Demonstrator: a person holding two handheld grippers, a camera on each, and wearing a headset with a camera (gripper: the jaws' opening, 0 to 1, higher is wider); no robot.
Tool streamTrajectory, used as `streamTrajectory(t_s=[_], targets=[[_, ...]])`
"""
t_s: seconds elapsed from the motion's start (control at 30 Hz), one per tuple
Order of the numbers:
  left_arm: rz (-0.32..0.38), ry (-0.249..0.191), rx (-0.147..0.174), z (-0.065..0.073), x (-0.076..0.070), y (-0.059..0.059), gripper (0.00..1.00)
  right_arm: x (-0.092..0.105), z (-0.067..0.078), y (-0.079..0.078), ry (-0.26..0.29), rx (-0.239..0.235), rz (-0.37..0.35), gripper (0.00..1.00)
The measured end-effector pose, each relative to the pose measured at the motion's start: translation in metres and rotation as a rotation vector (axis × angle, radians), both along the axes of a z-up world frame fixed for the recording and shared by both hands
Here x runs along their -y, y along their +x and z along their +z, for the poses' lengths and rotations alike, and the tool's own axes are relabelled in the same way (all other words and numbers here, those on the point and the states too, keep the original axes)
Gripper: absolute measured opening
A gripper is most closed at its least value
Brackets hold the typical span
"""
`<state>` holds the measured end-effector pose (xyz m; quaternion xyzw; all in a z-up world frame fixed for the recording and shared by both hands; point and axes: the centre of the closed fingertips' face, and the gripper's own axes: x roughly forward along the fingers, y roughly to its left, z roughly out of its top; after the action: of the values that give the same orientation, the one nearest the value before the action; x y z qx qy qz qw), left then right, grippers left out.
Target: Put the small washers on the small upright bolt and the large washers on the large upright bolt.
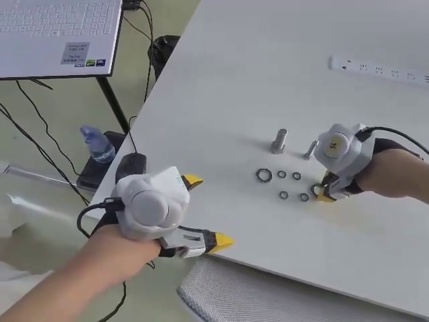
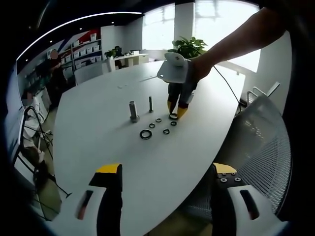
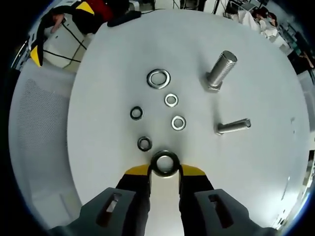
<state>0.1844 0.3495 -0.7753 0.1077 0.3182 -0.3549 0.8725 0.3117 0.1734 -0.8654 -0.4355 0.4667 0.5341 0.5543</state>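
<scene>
Right gripper (image 3: 165, 173) low over the white table (image 1: 268, 80), jaws narrowed onto a large washer (image 3: 165, 154) pinched at their tips; four small washers (image 3: 171, 100) and a second large washer (image 3: 158, 78) lying just ahead; large bolt (image 3: 221, 70) and small bolt (image 3: 234, 126) upright beyond; left gripper (image 1: 209, 209) wide open, empty, at the table's near edge

All views share the large upright steel bolt (image 1: 279, 141): head view above, left gripper view far, right gripper view near.
</scene>
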Motion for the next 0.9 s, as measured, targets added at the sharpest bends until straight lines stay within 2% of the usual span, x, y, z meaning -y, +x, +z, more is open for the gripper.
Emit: streamTrajectory(t_s=[0.2, 0.43, 0.73, 0.9], targets=[[0.005, -0.001, -0.003, -0.001, -0.002, -0.001, 0.72, 0.002, -0.001, -0.002, -0.026, 0.0, 0.014, 0.21], [0.007, -0.003, -0.004, -0.002, -0.002, -0.001, 0.72, 0.006, 0.0, -0.003, -0.036, -0.03, -0.002, 0.21], [0.002, -0.007, 0.001, 0.0, -0.003, 0.001, 0.71, 0.003, 0.023, 0.002, -0.029, -0.026, 0.002, 0.21], [-0.001, -0.008, 0.002, 0.001, -0.003, 0.001, 0.71, 0.0, 0.037, 0.002, -0.025, -0.042, 0.001, 0.21]])
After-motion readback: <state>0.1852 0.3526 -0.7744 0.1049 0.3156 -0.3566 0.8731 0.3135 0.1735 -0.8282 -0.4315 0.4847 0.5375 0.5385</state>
